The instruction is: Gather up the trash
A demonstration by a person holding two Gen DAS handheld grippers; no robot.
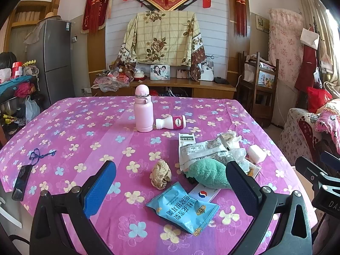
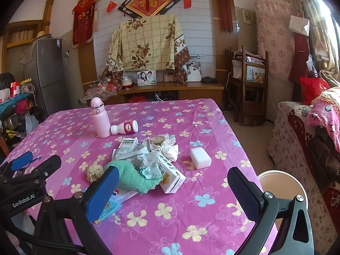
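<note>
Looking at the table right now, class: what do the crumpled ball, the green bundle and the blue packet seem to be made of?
Crumpled ball: probably paper, matte tan, with sharp creases and folds.
Green bundle: seemingly terry or fleece cloth, with a fuzzy, nubby, dull surface.
Blue packet: likely plastic film, smooth and printed, with crimped sealed edges and a slight sheen.

Both wrist views face across the table (image 1: 85,114), sharing its clutter.

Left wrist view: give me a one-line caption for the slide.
Open left gripper hovers over a flowered pink tablecloth, facing a crumpled paper ball, blue snack packet, green cloth and wrappers.
</note>
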